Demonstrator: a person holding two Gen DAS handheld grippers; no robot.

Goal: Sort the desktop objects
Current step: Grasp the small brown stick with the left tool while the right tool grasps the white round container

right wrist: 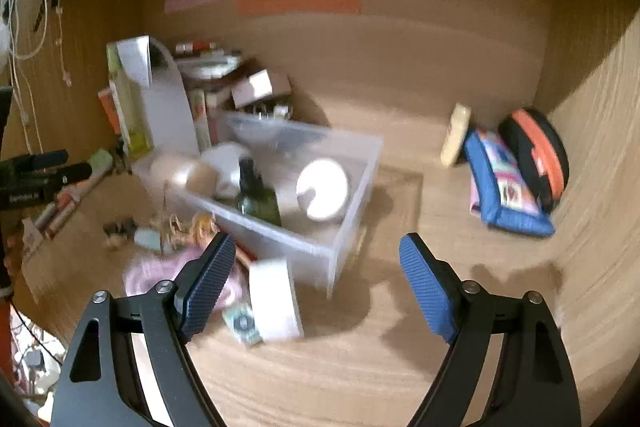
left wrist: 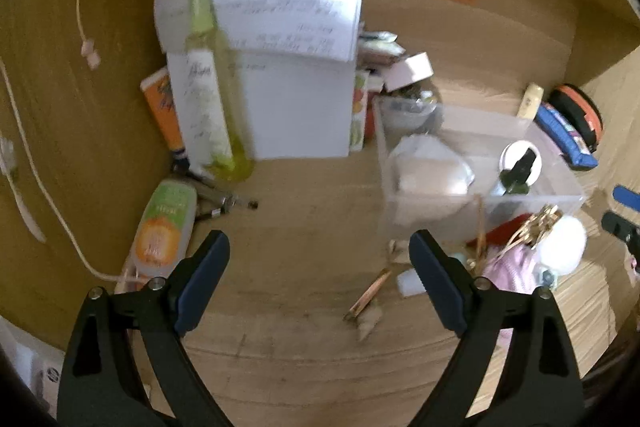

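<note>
A clear plastic bin [left wrist: 560,183] [right wrist: 352,227] stands on the wooden desk and holds a dark green bottle [left wrist: 516,175] [right wrist: 258,199], a round white disc [right wrist: 323,194] and pale bundles [left wrist: 430,167]. My left gripper [left wrist: 320,259] is open and empty above bare desk, left of the bin. My right gripper [right wrist: 318,259] is open and empty in front of the bin. A white roll [right wrist: 274,301], a pink cloth [right wrist: 152,275] [left wrist: 512,267] and small trinkets [right wrist: 176,227] lie just before its left finger.
A tall yellow-green spray bottle [left wrist: 208,87], white papers [left wrist: 296,67], an orange tube [left wrist: 162,107] and an orange-label bottle [left wrist: 164,227] crowd the back left. A blue pouch [right wrist: 504,195] and an orange-black case [right wrist: 536,155] lean in the right corner. Wooden walls enclose the desk.
</note>
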